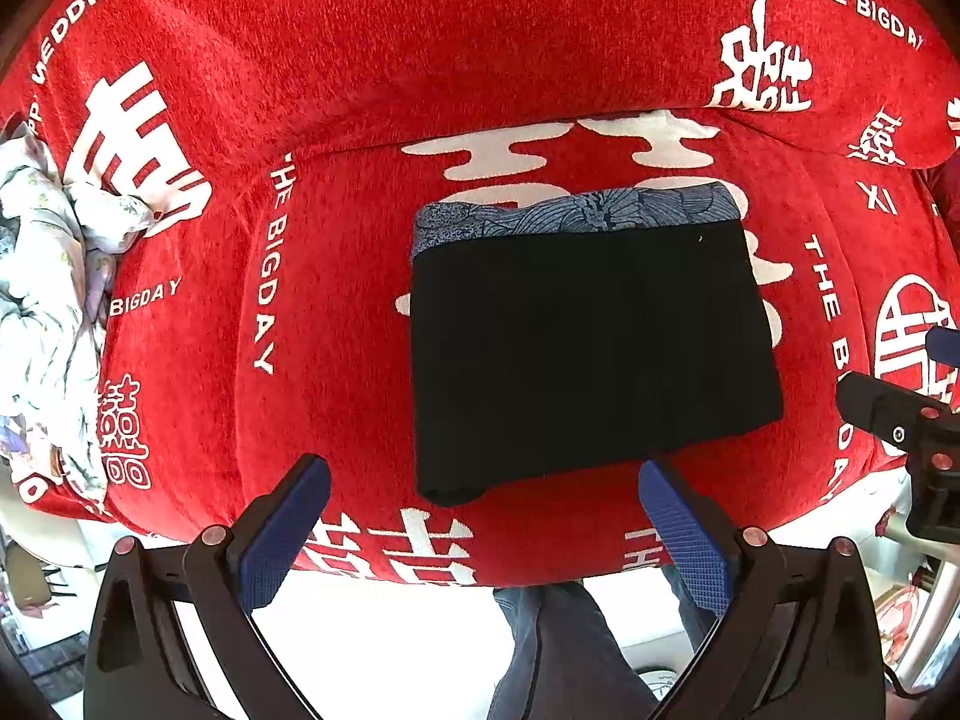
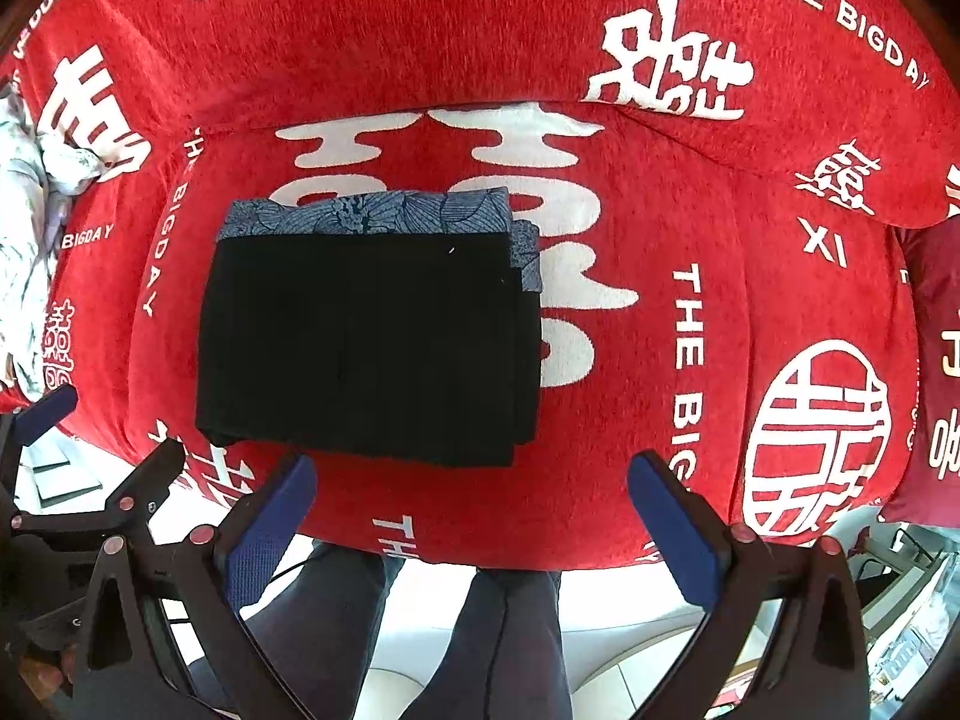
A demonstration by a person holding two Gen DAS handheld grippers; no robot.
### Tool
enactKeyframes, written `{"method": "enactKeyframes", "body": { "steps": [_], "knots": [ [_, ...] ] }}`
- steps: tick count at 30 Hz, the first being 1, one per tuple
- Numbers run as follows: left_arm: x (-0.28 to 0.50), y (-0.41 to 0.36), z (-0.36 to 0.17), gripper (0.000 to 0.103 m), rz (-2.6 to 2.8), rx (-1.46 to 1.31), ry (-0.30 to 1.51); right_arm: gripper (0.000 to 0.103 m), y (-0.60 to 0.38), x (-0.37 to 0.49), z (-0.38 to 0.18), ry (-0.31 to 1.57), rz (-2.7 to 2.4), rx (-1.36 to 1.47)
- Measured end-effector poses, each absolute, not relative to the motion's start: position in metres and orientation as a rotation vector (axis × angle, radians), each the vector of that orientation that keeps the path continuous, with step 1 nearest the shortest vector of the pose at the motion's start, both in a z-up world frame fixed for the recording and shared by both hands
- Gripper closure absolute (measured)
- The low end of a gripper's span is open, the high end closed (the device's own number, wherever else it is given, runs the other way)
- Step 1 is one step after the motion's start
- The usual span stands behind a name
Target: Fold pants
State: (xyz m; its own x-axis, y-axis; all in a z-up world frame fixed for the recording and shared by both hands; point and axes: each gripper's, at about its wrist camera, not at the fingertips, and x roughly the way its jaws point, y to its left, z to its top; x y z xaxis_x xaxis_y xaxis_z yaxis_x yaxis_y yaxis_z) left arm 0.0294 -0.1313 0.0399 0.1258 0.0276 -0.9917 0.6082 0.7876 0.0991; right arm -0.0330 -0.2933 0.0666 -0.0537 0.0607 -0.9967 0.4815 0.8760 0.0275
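A red sofa fills the background; the pants are laid folded mid-seat. Left gripper and right gripper are held wide, empty. Soft, limp cloth is judged best taken by the near edge.

Under your grippers: a sofa seat covered in a red plush throw printed with white Chinese characters and "THE BIGDAY" lettering; you see the same cover in the right wrist view. The cover runs up the backrest and drapes over the front edge.

Lying flat mid-seat: black pants folded into a compact rectangle, also, with a blue leaf-patterned band along the far edge. Layered edges show at its right side.

At the far left end of the seat: a crumpled pale floral cloth heap, well apart from the pants.
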Motion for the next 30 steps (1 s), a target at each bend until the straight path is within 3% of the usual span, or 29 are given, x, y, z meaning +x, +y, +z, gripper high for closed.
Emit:
{"method": "enactKeyframes", "body": {
  "steps": [30],
  "knots": [
    [0.0295,-0.1303,0.0405,0.000,-0.477,0.531,1.397,0.000,-0.2875,-0.0292,0.0625,1.619,-0.345,0.414]
  ]
}}
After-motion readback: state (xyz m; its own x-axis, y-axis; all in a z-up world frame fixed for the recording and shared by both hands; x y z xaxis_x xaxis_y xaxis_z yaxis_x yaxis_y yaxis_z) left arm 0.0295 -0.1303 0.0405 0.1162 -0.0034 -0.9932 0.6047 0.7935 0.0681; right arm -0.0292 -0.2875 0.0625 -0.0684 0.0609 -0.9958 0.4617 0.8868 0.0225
